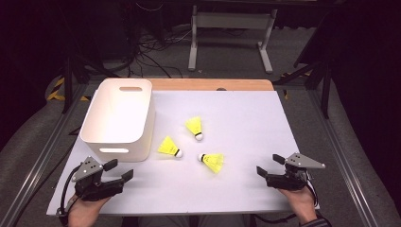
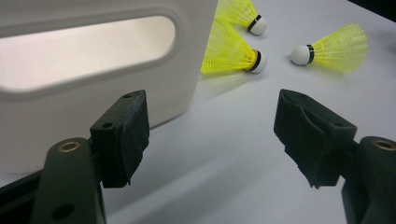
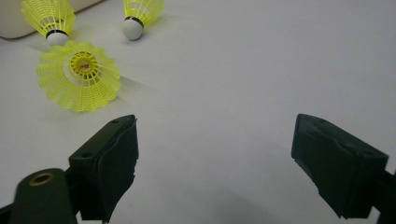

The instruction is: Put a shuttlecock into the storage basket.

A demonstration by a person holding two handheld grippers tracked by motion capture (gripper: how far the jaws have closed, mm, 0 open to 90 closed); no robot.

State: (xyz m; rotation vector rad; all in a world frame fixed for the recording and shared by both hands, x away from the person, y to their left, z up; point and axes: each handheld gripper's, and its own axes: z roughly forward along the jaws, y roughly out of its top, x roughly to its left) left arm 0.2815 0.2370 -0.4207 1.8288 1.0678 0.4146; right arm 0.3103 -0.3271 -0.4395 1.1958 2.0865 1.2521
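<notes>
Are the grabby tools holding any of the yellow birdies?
No. The left tool and right tool are both open and hold nothing. All three birdies lie on the table.

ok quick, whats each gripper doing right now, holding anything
Left gripper: open, holding nothing, resting on the table near the white bin.
Right gripper: open, holding nothing, short of the nearest shuttlecock.

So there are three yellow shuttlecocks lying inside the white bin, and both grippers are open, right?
Not quite. The three yellow shuttlecocks lie on the table beside the white bin, not inside it, as the high view shows. Both the left gripper and right gripper are open.
</notes>
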